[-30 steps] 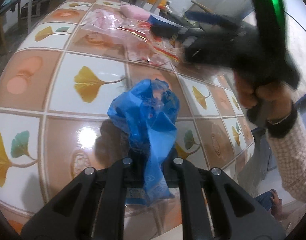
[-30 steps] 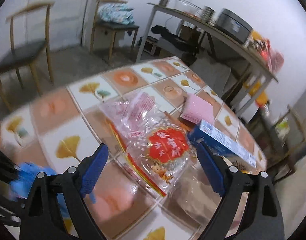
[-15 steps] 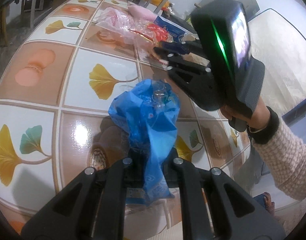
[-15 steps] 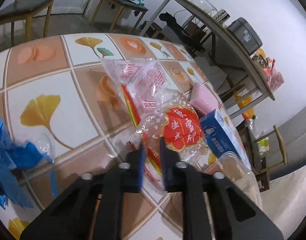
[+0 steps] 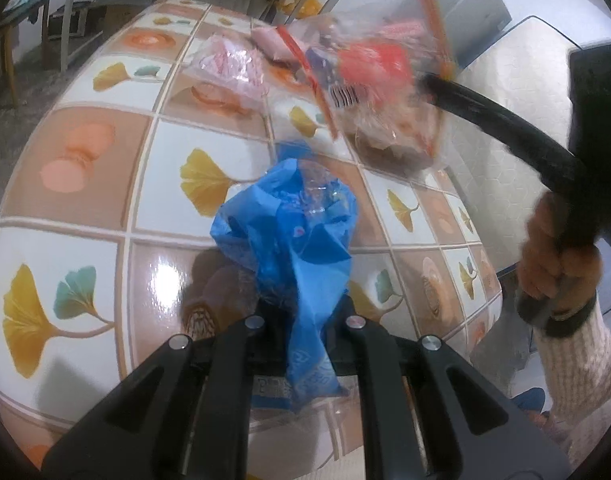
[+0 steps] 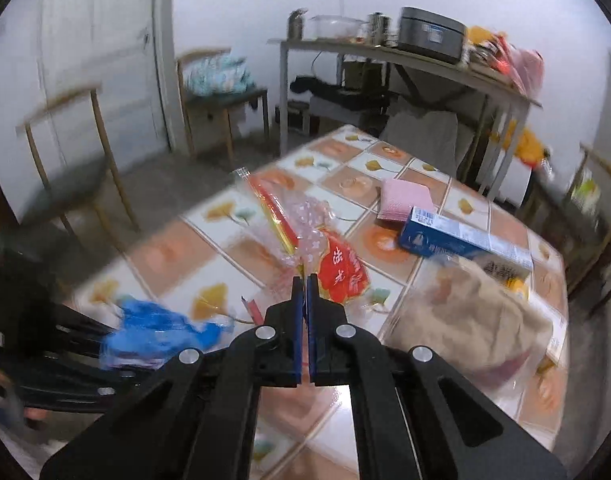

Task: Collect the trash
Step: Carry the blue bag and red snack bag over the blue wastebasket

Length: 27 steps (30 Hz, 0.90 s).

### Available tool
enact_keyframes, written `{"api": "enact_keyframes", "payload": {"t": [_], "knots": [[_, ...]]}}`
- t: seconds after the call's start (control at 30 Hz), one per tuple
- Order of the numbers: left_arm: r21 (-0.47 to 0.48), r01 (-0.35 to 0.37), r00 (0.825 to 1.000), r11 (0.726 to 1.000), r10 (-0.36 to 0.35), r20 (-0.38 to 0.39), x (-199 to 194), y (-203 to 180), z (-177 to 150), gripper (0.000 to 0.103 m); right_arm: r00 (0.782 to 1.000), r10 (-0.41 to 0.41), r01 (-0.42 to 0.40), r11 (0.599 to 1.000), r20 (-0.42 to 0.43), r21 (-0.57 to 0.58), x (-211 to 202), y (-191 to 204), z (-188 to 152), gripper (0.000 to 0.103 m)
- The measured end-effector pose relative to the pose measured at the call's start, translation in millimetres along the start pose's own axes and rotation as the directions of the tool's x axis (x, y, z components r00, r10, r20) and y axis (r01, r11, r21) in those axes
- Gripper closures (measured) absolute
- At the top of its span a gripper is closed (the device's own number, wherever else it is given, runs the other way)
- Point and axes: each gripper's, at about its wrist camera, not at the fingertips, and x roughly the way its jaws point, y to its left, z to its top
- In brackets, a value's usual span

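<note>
Left claw point(image 5: 303, 320) is clamped tight on the blue bag point(image 5: 293, 236). The bag's neck runs between the fingers; the rest bunches up ahead of the claw, sitting on the bench point(image 5: 105, 160), with some clear plastic showing in its open top.

Right claw point(image 6: 304, 292) pinched together on the clear wrapper point(image 6: 337, 268), the one with the red label and yellow-red edge strip. Blue pads meet on the wrapper's near edge. From the left wrist view the wrapper point(image 5: 377, 92) hangs blurred in the air above the bench, beyond the blue bag, off the black fingers point(image 5: 485, 120) of the right claw; the hand point(image 5: 557, 256) gripping that tool is at the right edge, cream knit sleeve point(image 5: 577, 368) below it.

Still lying on the bench: a pink-printed clear bag point(image 5: 229, 72) past the blue bag, a pink pad point(image 6: 405, 198), a blue box point(image 6: 461, 242) beside it, and a beige lump in clear plastic point(image 6: 473, 316) near the right edge. Blue bag point(image 6: 157, 336) shows at lower left of the right wrist view.
</note>
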Motion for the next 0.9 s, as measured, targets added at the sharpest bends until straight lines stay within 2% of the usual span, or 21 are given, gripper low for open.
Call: {"api": "enact_keyframes", "payload": {"t": [0.27, 0.43, 0.63, 0.8, 0.9], "knots": [[0.062, 0.040, 0.998, 0.997, -0.043, 0.050, -15, -29, 19, 0.095, 0.993, -0.068, 0.056, 0.992, 0.101, 0.117, -65, -9, -24, 0.101], [0.118, 0.071, 0.996, 0.990, -0.077, 0.049, -14, -53, 28, 0.095, 0.987, -0.095, 0.064, 0.974, 0.133, 0.219, -100, -28, -45, 0.101], [0.187, 0.146, 0.988, 0.971, -0.154, 0.028, -7, -93, 37, 0.095, 0.972, -0.177, 0.122, 0.943, 0.157, 0.308, -141, -45, -74, 0.101], [0.286, 0.211, 0.977, 0.935, -0.214, -0.021, 8, -140, 48, 0.095, 0.934, -0.301, 0.208, 0.895, 0.193, 0.394, -189, -64, -102, 0.101], [0.362, 0.253, 0.967, 0.897, -0.249, -0.059, 19, -180, 53, 0.095, 0.894, -0.396, 0.267, 0.847, 0.210, 0.460, -222, -79, -123, 0.101]]}}
